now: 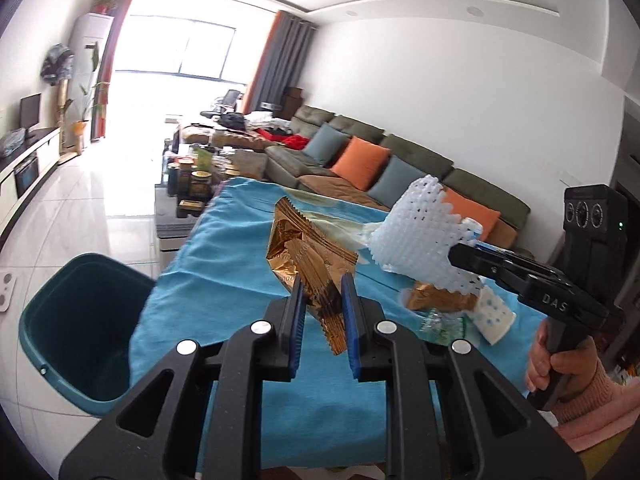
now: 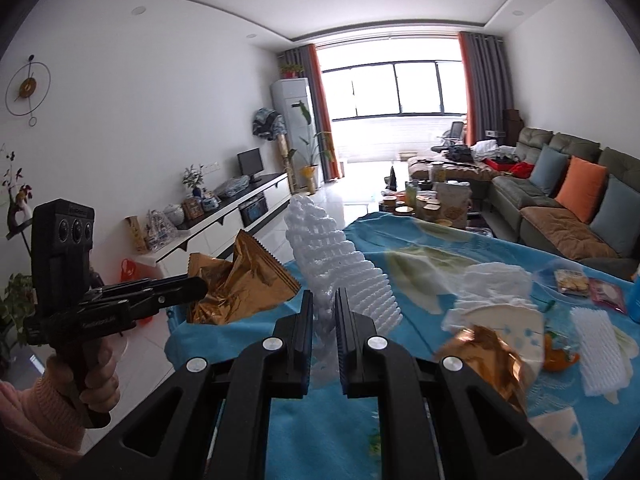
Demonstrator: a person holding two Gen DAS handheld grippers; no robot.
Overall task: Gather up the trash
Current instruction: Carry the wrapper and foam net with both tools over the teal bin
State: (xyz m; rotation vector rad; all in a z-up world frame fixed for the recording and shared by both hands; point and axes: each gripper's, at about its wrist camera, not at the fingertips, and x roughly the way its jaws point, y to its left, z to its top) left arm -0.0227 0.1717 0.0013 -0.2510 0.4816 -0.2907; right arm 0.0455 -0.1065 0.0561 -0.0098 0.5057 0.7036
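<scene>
Two tools up, both loaded. Left tool (image 1: 322,296) is clenched on a gold wrapper (image 1: 308,256), pads pinching its lower crimped edge; the wrapper sticks up crumpled above the fingers, off the desk (image 1: 224,256). In the right wrist view the same wrapper (image 2: 244,280) hangs out of the left tool (image 2: 200,288) at the desk's left edge.

Right tool (image 2: 324,316) is clenched on a white foam net (image 2: 340,264), gripped at its lower end, the net standing up and leaning slightly right. From the left wrist view the net (image 1: 416,232) fans out ahead of the right tool (image 1: 456,252), above the rest of the trash.

Teal bin (image 1: 76,332) sits on the floor left of the desk, open, just beside the blue cloth's edge. Neither item is over it.

Still lying on the blue cloth: a second gold wrapper (image 2: 488,356), a paper cup (image 2: 516,320) on its side, crumpled tissue (image 2: 496,276), another foam net (image 2: 600,352), some orange peel-like scrap (image 2: 560,356), a few small packets (image 2: 572,280) toward the far right.

A hand in a pink sleeve (image 1: 560,368) holds the right tool's grip; the other hand (image 2: 96,380) holds the left one.

Sofa (image 1: 400,168) with cushions runs along the wall behind the desk.
</scene>
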